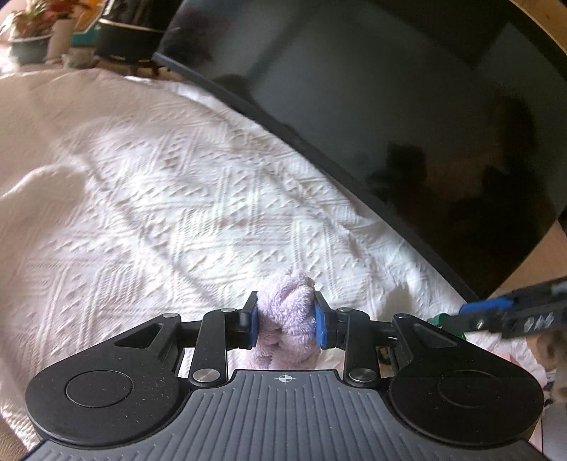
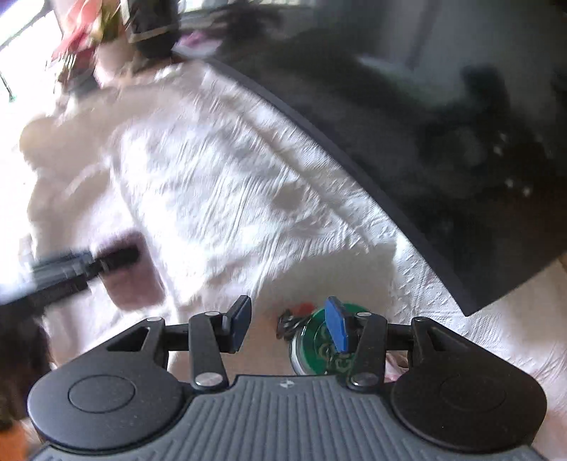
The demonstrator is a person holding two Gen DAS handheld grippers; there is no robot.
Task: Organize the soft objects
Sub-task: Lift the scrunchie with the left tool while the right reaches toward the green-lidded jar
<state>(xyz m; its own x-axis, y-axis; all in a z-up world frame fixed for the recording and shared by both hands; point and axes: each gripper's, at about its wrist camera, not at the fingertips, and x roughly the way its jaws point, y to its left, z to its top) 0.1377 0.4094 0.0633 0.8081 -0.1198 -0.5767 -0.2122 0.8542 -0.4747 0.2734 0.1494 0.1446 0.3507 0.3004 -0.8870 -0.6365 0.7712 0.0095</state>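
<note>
My left gripper (image 1: 285, 319) is shut on a fluffy lilac soft cloth (image 1: 288, 312) and holds it over the white textured bedspread (image 1: 141, 184). In the right wrist view the same gripper (image 2: 117, 257) shows blurred at the left with the lilac cloth (image 2: 136, 283). My right gripper (image 2: 288, 324) is open and empty above the bedspread (image 2: 219, 198); a round green tin (image 2: 320, 349) lies just under its right finger. The right gripper's tip (image 1: 489, 312) shows at the right edge of the left wrist view.
A large black glossy panel (image 1: 407, 106) stands along the far right side of the bed, also in the right wrist view (image 2: 443, 142). Potted plants and dark pots (image 1: 39, 32) stand at the far left. A small dark and red object (image 2: 292, 321) lies beside the tin.
</note>
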